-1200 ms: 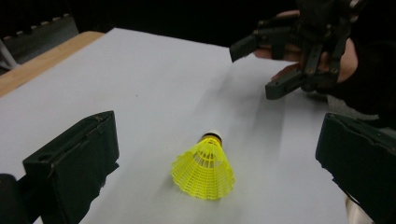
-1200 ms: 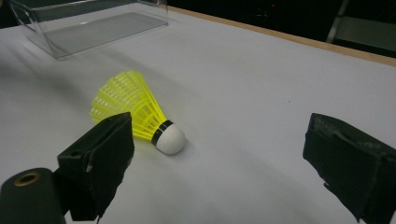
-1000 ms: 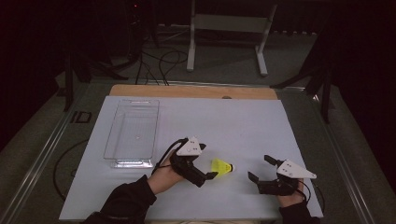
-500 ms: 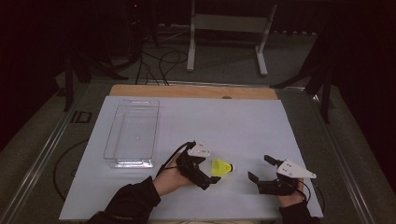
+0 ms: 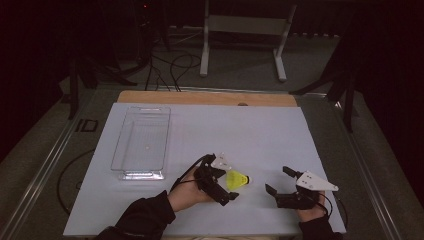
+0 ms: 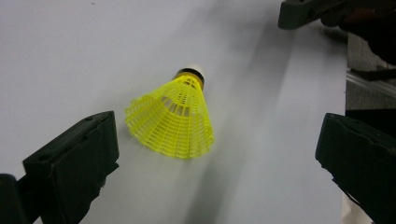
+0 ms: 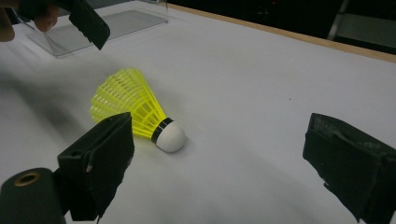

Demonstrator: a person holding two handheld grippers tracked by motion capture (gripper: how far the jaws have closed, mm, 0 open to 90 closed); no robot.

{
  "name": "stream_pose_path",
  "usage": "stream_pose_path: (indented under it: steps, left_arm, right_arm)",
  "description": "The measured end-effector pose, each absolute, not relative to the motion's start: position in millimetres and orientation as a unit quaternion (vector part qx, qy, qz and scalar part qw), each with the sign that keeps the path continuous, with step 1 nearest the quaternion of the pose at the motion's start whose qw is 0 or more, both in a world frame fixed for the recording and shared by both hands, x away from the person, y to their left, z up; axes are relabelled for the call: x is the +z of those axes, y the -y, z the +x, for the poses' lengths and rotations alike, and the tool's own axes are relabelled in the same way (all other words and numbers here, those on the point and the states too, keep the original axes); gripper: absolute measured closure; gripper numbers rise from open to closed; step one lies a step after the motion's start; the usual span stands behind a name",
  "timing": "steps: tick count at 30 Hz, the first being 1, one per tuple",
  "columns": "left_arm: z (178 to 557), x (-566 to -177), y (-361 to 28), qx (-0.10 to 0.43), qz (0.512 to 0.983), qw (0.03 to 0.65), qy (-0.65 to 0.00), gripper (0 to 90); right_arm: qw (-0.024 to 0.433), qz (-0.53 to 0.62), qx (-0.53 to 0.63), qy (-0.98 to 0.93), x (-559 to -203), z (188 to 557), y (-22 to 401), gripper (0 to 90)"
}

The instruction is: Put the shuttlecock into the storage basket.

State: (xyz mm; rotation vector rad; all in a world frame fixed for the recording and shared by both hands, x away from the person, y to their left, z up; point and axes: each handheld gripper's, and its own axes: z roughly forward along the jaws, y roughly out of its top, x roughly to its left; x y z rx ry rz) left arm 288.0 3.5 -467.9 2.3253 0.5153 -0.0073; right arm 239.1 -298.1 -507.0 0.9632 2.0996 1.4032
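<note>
A yellow plastic shuttlecock [image 5: 237, 180] lies on its side on the white table sheet [image 5: 240, 135], its white cork pointing right. My left gripper [image 5: 228, 184] is open, with its jaws on either side of the skirt and not touching it. In the left gripper view the shuttlecock [image 6: 175, 119] lies between the wide jaws of the left gripper [image 6: 217, 128], skirt toward the camera. My right gripper [image 5: 277, 180] rests open on the sheet to the right of the shuttlecock. In the right gripper view the shuttlecock [image 7: 135, 114] lies ahead of the right gripper [image 7: 219, 135], near its left jaw.
A clear plastic tray [image 5: 142, 142] sits on the left part of the sheet, and the tray [image 7: 93, 28] lies beyond the left gripper [image 7: 88, 21] in the right gripper view. The wooden table edge [image 5: 205, 97] runs along the far side. A metal stand [image 5: 240, 30] and cables lie on the floor beyond.
My left gripper has moved right, up to the shuttlecock, and its open jaws now stand around the skirt. The right gripper and the shuttlecock have stayed put.
</note>
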Motion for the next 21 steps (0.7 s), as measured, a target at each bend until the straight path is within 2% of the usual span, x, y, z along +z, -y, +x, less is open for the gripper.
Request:
stream_pose_path:
  steps: [6, 11, 14, 15, 17, 18, 21]
  left_arm:
    - [287.1, -473.1, 5.9, -0.010, 0.921, 0.336, -0.199, 0.3]
    - [286.2, -477.7, 12.8, -0.011, 0.930, 0.312, -0.194, 5.1]
    - [286.3, -478.3, 13.9, -0.018, 0.931, 0.311, -0.191, 15.1]
    - [286.7, -479.6, 15.4, -0.016, 0.931, 0.308, -0.197, 15.1]
    - [288.0, -481.2, 17.1, -0.015, 0.931, 0.304, -0.200, 21.7]
    - [288.3, -482.2, 18.0, -0.017, 0.931, 0.304, -0.200, 28.0]
    - [290.6, -484.3, 20.5, -0.021, 0.932, 0.301, -0.204, 30.1]
  right_arm:
    - [0.218, 0.348, 0.506, -0.759, -507.0, 239.0, 298.1, 8.6]
    - [0.218, 0.347, 0.507, -0.759, -507.0, 239.1, 298.1, 8.6]
    - [0.218, 0.347, 0.507, -0.759, -506.9, 239.0, 298.3, 8.6]
    - [0.218, 0.347, 0.507, -0.759, -506.9, 239.0, 298.4, 8.6]
    - [0.217, 0.348, 0.506, -0.759, -507.0, 238.9, 298.2, 8.6]
    - [0.217, 0.347, 0.507, -0.759, -506.9, 238.8, 298.1, 8.6]
    - [0.217, 0.347, 0.506, -0.759, -506.9, 238.8, 298.1, 8.6]
